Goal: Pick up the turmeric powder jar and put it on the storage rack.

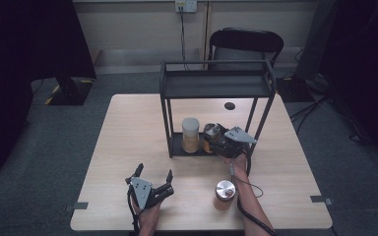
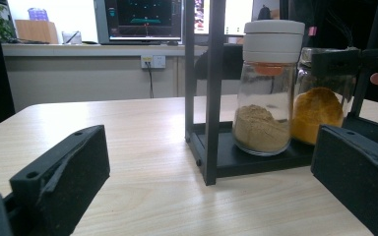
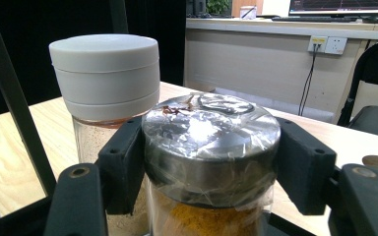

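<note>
Yellow-powder jar (image 3: 211, 147): base is running off the right gripper view's bottom edge.
White-lidded jar (image 3: 106, 88): lower right is hiding behind it, at ten o'clock.
Left gripper (image 2: 202, 196): jaw tips are being cropped below.

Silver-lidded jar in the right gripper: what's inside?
The silver-lidded jar, clamped by the right gripper on the rack's lower shelf, holds orange-yellow powder. Lid and jaws hide the fill level.

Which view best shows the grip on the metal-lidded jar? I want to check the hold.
The right gripper view: the right claw clamps the metal-lidded jar at its lid. The high view shows that jar small on the rack; the left gripper view shows its yellow powder, partly hidden.
</note>
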Demonstrator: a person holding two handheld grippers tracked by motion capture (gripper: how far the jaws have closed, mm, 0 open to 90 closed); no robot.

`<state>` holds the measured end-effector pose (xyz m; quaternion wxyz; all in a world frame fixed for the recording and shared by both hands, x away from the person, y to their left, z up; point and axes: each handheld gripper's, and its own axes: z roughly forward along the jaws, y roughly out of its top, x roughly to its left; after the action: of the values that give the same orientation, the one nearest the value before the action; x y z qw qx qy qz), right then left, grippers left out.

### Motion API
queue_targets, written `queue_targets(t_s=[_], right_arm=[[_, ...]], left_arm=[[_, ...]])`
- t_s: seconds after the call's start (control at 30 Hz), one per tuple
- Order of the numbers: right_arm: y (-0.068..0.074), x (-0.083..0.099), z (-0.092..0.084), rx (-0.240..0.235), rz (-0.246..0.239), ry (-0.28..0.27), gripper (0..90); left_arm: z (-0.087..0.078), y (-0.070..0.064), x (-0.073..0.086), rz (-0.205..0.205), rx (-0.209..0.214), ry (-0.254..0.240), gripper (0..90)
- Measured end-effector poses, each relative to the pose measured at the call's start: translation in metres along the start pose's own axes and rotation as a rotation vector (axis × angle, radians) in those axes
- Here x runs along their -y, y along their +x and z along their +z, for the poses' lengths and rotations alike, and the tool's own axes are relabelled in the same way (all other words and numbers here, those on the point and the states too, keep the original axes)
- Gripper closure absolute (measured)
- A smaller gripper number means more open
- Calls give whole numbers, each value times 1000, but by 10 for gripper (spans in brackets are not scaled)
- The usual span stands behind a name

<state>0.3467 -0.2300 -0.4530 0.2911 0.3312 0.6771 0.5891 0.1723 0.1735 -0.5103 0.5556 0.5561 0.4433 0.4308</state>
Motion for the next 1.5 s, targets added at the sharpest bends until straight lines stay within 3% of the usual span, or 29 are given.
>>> queue_targets(t_s=[1.5], right_arm=[[1,4,2,-2,0,16,339]], left_arm=[[-1,0,1,-8,-1,-6,7]])
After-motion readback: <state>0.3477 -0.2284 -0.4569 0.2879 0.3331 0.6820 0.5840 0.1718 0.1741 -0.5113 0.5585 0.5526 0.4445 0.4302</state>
